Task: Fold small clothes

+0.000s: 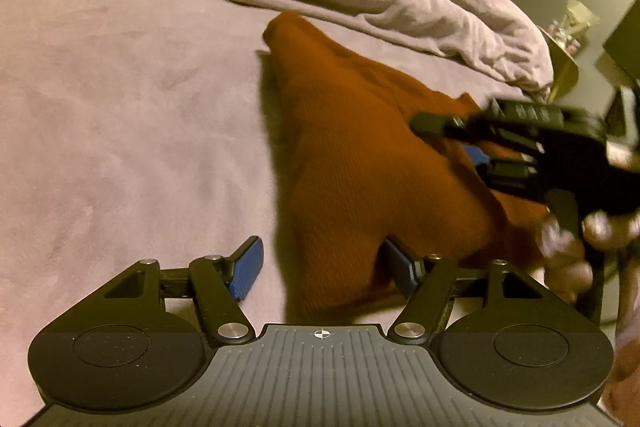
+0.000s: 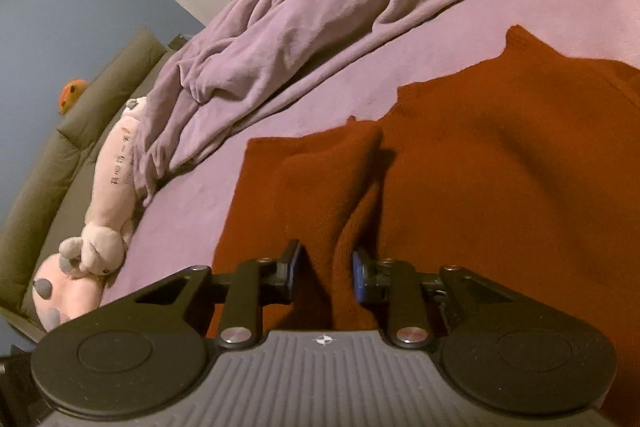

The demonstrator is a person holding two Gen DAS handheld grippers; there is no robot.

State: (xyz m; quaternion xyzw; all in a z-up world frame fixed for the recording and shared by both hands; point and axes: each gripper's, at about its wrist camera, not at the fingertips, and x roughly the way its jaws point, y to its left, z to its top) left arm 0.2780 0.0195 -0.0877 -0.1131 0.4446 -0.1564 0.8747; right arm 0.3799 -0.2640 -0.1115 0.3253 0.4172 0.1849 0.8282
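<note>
My left gripper (image 1: 320, 267) is wide open astride a corner of the rust garment (image 1: 360, 155) on the bed (image 1: 120, 107). My right gripper (image 2: 325, 273), half-closed around a ridge, may slip, dropping the fold.

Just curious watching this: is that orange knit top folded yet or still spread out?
Not neatly folded: the orange top lies rumpled on the bed, one ridge raised between the right gripper's open fingers.
</note>
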